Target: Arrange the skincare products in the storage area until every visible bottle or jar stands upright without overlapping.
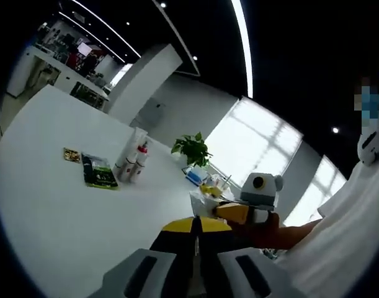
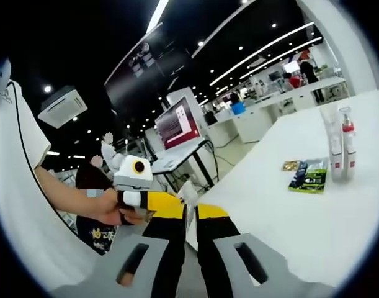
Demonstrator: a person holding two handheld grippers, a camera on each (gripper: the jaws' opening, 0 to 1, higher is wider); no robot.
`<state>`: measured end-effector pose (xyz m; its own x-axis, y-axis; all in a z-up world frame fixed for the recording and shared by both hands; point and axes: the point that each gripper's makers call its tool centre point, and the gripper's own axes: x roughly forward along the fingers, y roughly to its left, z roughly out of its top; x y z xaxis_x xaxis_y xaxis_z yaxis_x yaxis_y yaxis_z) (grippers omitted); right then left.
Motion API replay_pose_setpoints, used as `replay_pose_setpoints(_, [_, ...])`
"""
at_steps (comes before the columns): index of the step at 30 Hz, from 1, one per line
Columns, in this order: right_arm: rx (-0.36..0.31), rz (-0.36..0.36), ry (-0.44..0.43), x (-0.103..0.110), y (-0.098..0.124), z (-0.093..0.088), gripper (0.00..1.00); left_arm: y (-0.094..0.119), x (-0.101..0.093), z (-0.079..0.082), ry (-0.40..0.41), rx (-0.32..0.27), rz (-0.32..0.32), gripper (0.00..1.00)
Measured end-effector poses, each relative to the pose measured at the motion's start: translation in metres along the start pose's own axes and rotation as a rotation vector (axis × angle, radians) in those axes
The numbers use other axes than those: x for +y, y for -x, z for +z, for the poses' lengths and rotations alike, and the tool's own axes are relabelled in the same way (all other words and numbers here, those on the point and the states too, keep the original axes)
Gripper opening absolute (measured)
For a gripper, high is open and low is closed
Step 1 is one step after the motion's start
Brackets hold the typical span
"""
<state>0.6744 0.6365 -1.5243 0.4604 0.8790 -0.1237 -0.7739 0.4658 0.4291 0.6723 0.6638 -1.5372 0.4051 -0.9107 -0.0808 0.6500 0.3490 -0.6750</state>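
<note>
White skincare bottles with red caps (image 1: 132, 162) stand upright, clustered mid-table on white tabletop (image 1: 53, 205), beside flat green packet (image 1: 99, 172). Left gripper (image 1: 195, 261) and right gripper (image 2: 190, 248): jaws nearly shut, empty. Bottles well ahead of both; neither clearly nearer.

Too small to read

Labels on bottles (image 1: 133, 162) and green packet (image 2: 309, 174) illegible; possibly three bottles, overlapping.
</note>
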Motion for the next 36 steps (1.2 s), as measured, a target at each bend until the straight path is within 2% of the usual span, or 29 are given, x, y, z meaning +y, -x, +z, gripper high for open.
replay_pose_setpoints(5, [0.011,0.008,0.001,0.000,-0.005,-0.002,0.20,0.001,-0.002,0.006,0.011,-0.035,-0.014,0.00])
replay_pose_setpoints(8, [0.036,0.010,-0.004,0.001,-0.009,-0.007,0.20,0.003,-0.005,0.011,0.004,-0.060,-0.033,0.00])
replay_pose_setpoints(11, [0.054,-0.003,0.009,0.000,-0.011,-0.011,0.21,0.002,-0.007,0.010,0.003,-0.057,-0.043,0.00])
replay_pose_setpoints(15, [0.047,-0.010,0.008,-0.002,-0.010,-0.009,0.20,0.002,-0.010,0.011,-0.002,-0.062,-0.069,0.00])
replay_pose_setpoints(16, [0.044,-0.010,0.007,-0.003,-0.010,-0.009,0.20,0.003,-0.014,0.011,-0.010,-0.063,-0.099,0.00])
replay_pose_setpoints(20, [0.049,-0.001,0.001,-0.001,-0.013,-0.010,0.25,0.003,-0.017,0.010,-0.013,-0.063,-0.124,0.00])
replay_pose_setpoints(25, [0.038,-0.009,0.036,0.003,-0.007,-0.007,0.14,0.003,-0.015,0.011,0.010,-0.062,-0.125,0.00])
replay_pose_setpoints(36, [0.050,-0.027,0.046,0.000,-0.009,-0.009,0.02,0.003,-0.008,0.004,0.032,-0.025,-0.094,0.01])
